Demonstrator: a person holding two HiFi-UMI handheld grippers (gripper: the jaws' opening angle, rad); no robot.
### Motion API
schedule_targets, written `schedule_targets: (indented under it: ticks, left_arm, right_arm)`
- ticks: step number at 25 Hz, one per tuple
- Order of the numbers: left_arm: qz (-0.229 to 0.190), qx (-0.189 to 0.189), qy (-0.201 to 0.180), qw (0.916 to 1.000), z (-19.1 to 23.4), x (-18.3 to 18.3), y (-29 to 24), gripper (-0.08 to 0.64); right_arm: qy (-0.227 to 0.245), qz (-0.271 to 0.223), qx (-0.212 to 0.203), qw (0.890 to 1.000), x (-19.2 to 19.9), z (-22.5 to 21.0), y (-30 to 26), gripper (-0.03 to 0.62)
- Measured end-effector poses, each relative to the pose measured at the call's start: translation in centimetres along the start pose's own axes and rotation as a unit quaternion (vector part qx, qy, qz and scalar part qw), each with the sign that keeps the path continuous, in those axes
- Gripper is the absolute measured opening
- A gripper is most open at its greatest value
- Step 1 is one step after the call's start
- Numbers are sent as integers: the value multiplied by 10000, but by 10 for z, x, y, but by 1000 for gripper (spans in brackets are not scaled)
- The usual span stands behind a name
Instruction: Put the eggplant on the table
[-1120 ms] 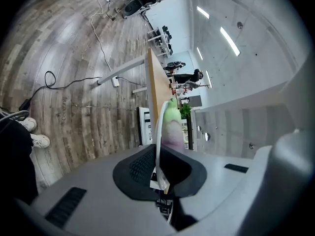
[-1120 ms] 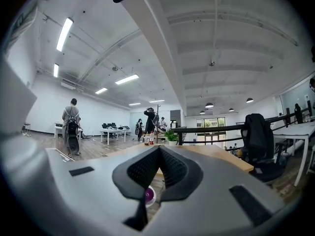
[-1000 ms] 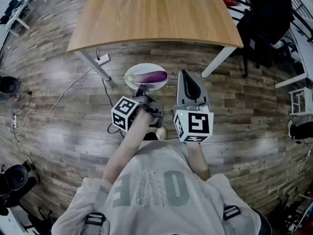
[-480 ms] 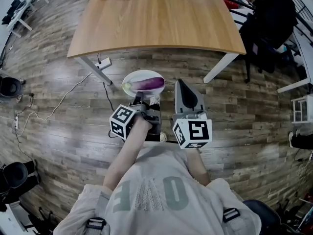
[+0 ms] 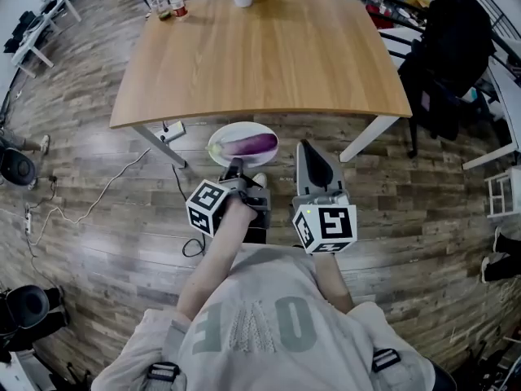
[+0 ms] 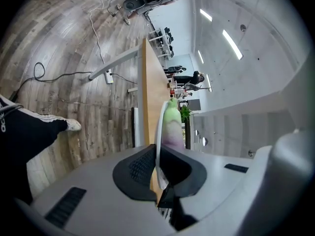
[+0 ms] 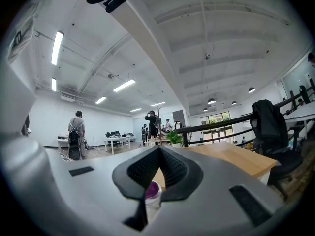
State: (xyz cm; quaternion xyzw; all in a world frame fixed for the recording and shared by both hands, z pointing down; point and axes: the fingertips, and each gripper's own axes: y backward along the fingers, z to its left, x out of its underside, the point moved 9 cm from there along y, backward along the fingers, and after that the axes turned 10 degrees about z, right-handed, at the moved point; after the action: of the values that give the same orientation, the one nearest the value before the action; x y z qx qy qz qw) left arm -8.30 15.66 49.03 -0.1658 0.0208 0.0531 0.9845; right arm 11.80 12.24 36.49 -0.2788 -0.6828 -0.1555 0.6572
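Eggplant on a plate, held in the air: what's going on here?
A person holds tongs in each hand. The left tongs clamp the rim of a white plate carrying the eggplant, held over the floor just short of the wooden table. The right tongs are shut and empty beside it.

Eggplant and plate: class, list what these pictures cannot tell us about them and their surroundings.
- Left gripper view: the plate is seen edge-on, and the lower end of the eggplant is hidden behind the jaws of the left gripper.
- Right gripper view: the shut right gripper covers all but a purple patch.
- Head view: the bottles at the corner of the table are too small to identify.
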Motion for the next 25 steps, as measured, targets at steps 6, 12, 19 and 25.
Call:
schedule_targets:
  ticks: [6, 12, 19, 25]
  left_arm:
    - [28, 82, 35, 10000, -43, -24, -66, 23]
    - [20, 102, -80, 9999, -85, -73, -132, 23]
    - [96, 333, -76, 9994, -128, -118, -220, 23]
    - [101, 259, -315, 9991, -141, -136, -252, 23]
  right_arm:
    - [-1, 67, 116, 9999, -25, -34, -63, 18]
    - [-116, -30, 215, 9997, -50, -51, -147, 17]
    - [46, -196, 132, 9997, -77, -65, -252, 17]
    - [5, -265, 7, 9996, -102, -78, -302, 17]
